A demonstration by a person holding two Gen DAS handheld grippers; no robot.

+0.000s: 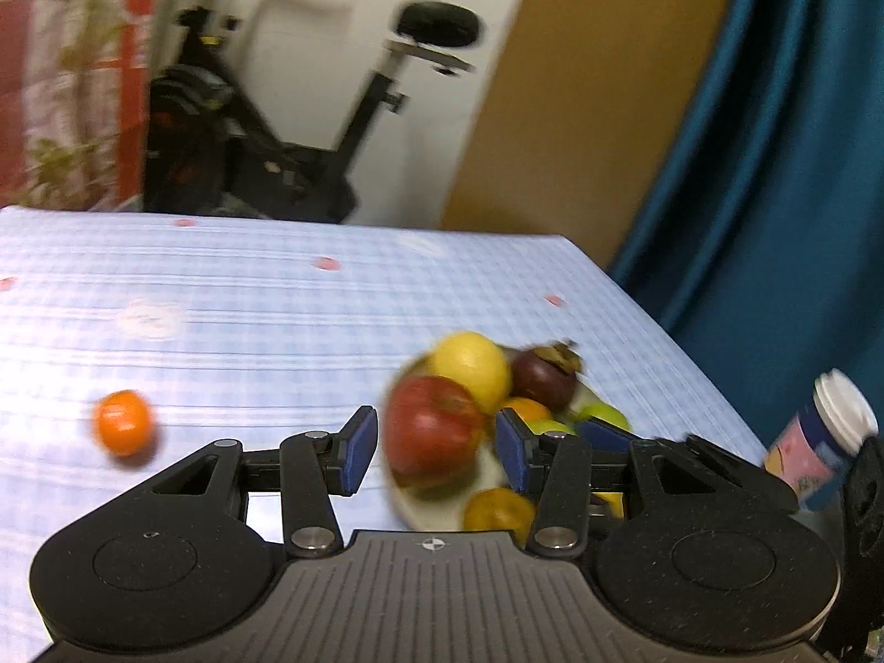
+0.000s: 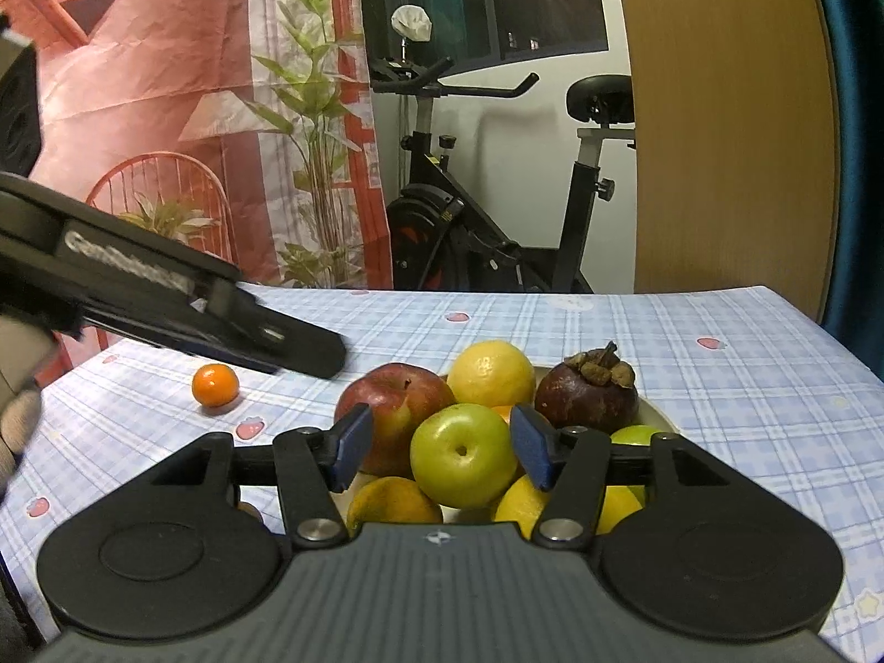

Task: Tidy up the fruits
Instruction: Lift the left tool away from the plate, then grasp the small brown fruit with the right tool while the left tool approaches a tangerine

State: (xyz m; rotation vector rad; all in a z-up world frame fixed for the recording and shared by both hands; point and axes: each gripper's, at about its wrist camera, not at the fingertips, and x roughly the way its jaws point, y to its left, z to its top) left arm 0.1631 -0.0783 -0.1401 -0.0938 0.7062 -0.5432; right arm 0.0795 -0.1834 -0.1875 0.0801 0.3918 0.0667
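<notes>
Cream shallow plate (image 2: 654,414) piled with fruit sits on blue checked table (image 2: 746,387); right tongs (image 2: 439,450) apart around smooth green apple (image 2: 464,461) on top of pile, pads not pressing; left tongs (image 1: 433,453) apart, empty, red apple (image 1: 431,431) beyond them; small round orange mandarin (image 2: 215,384) lies alone on table, left of plate.

A home: an exercise bike (image 2: 475,193) stands behind the checked tablecloth (image 2: 718,375), by curtains (image 1: 773,166).
</notes>
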